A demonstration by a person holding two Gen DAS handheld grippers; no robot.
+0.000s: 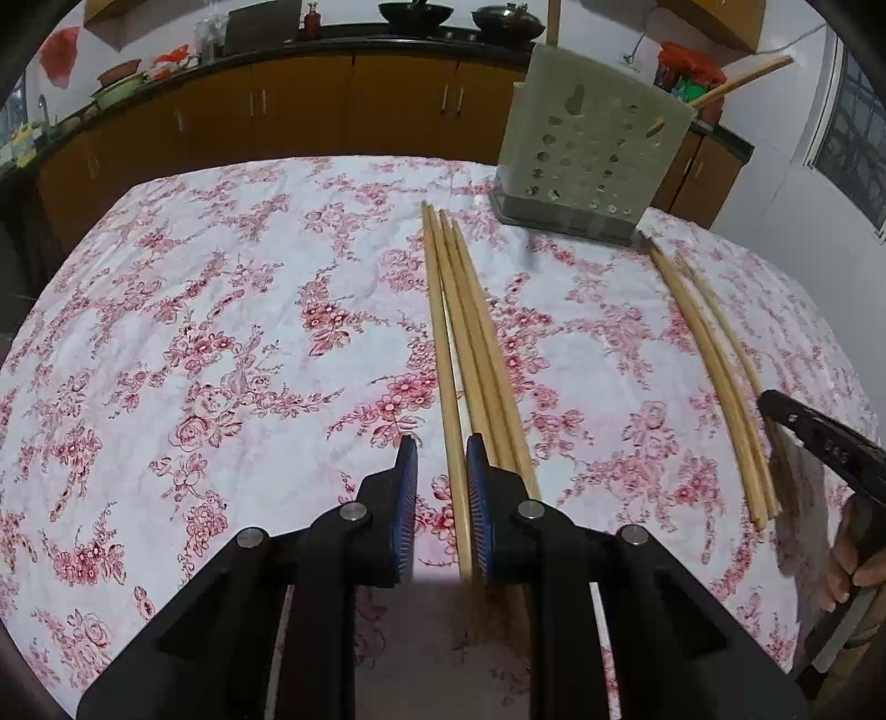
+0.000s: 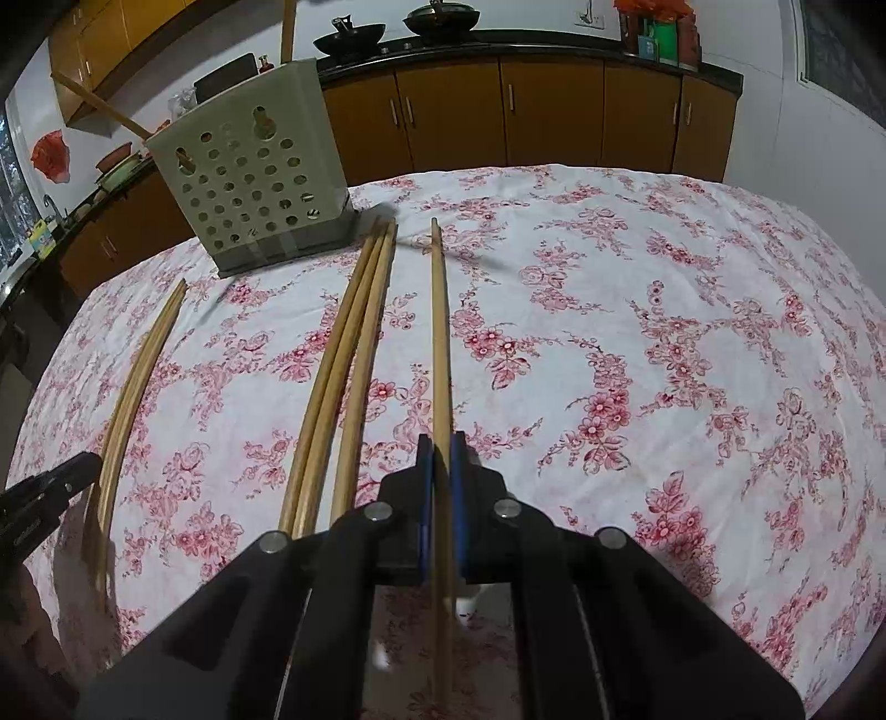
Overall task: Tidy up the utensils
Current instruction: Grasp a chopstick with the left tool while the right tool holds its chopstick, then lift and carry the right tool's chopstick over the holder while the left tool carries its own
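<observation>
Floral tablecloth (image 2: 637, 310) — right gripper (image 2: 441, 443) pinches one chopstick (image 2: 440, 332).

holder (image 2: 255, 188): stands on the table (image 2: 692, 343), far side, in front of the cabinets (image 2: 498, 111)
sticks in holder: one upright (image 2: 287, 30), one leaning out over the rim (image 2: 99, 105)
left group (image 1: 470, 343): four chopsticks side by side, near ends at the left gripper (image 1: 441, 471) (one between its fingers, three just right of it)
middle group (image 2: 343, 376): three chopsticks, between left group and the single one
single chopstick (image 2: 440, 343): rightmost, runs between the fingers of the right gripper (image 2: 441, 465)
counter (image 2: 498, 41): behind, two pans (image 2: 349, 33) on top
</observation>
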